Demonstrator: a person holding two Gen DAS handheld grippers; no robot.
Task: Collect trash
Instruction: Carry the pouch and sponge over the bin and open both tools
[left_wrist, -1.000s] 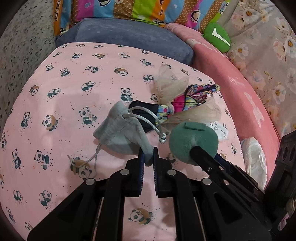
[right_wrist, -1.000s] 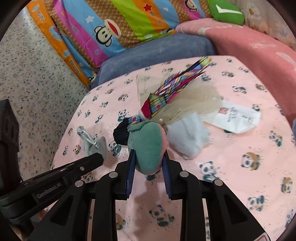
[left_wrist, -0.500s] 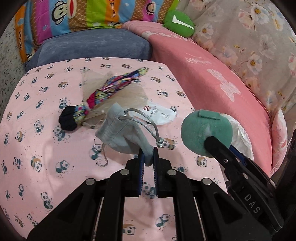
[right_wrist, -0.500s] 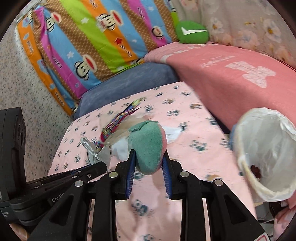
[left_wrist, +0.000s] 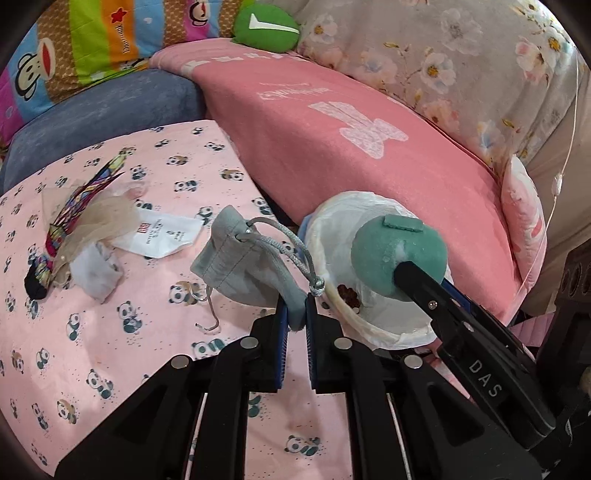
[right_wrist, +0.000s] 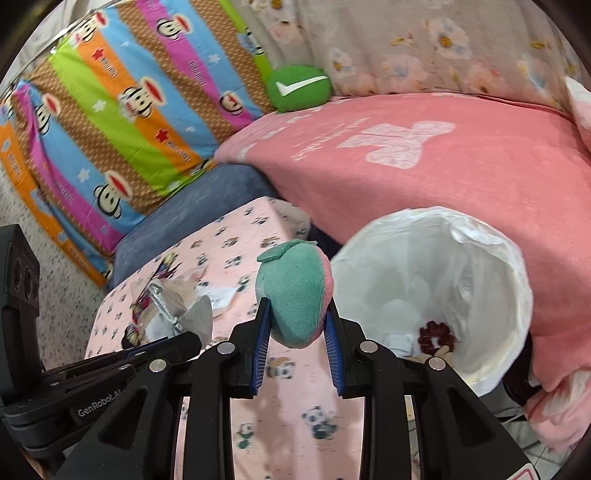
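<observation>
My left gripper (left_wrist: 296, 314) is shut on a corner of a grey drawstring pouch (left_wrist: 240, 264), held above the pink panda sheet (left_wrist: 110, 332). My right gripper (right_wrist: 297, 328) is shut on a green and pink plush ball (right_wrist: 295, 291), also seen in the left wrist view as the plush ball (left_wrist: 395, 254) over the bin. A white-lined trash bin (right_wrist: 480, 273) stands just right of the ball, with a dark red scrunchie (right_wrist: 436, 336) inside. On the sheet lie a colourful tulle-wrapped bundle (left_wrist: 81, 214), a white paper tag (left_wrist: 159, 236) and a white crumpled piece (left_wrist: 94, 271).
A pink blanket (left_wrist: 351, 122) covers the bed beyond the bin. A blue cushion (left_wrist: 92, 118), a striped monkey pillow (right_wrist: 129, 110) and a green ball-shaped cushion (left_wrist: 266, 27) lie at the back. Floral fabric (left_wrist: 461, 74) hangs at the right.
Both grippers have swung right, away from the pile on the sheet, carrying the pouch and the plush ball. The trash bin has come into view beside them.
</observation>
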